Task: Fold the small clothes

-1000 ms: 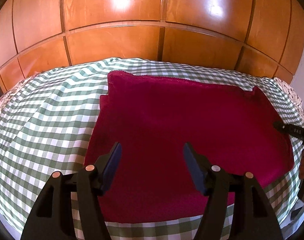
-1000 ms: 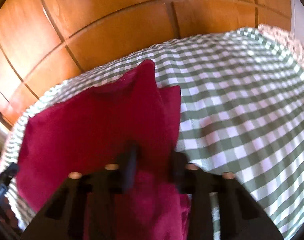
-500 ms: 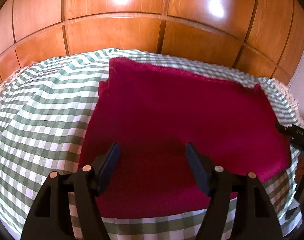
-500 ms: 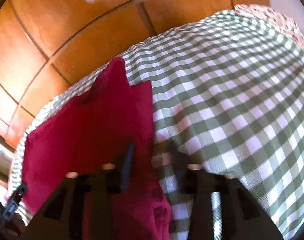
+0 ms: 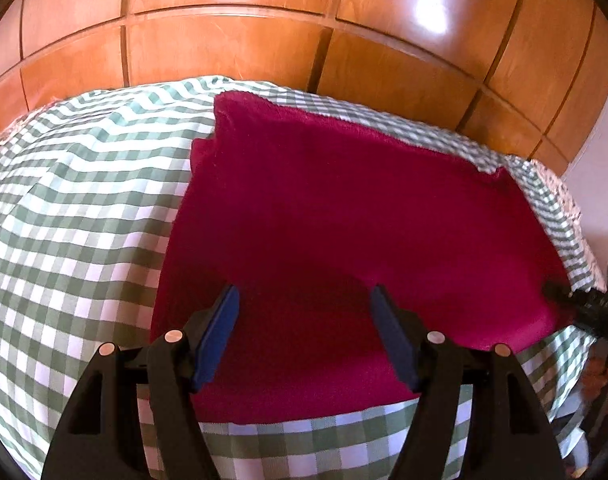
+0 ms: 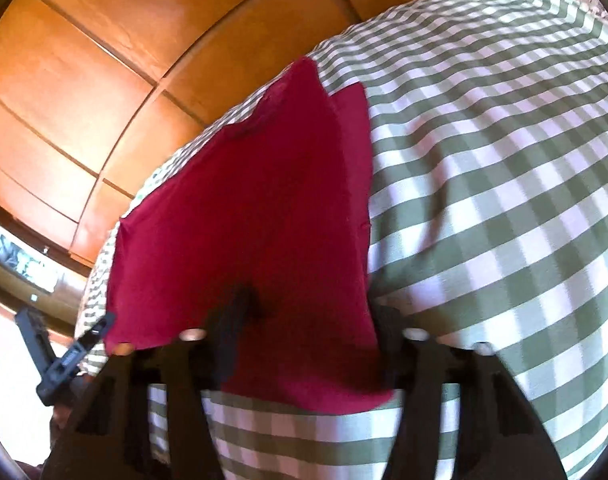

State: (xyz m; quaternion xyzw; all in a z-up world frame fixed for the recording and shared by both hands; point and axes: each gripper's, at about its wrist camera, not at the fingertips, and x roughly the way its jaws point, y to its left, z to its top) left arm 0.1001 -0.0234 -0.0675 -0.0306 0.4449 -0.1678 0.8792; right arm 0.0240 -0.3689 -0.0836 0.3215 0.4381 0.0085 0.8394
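The right gripper (image 6: pixel 308 308), blurred, has just been closing, jaws apart over the red cloth's (image 6: pixel 255 200) corner, contact unclear. The left gripper (image 5: pixel 304 336) hangs open above the cloth on the checked cover (image 5: pixel 71 208), before wooden panels (image 5: pixel 231 44).

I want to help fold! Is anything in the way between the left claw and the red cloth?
No, nothing visible is. The left claw hangs open right above the red cloth, which lies flat on the checked cover. Only air shows between its fingers.
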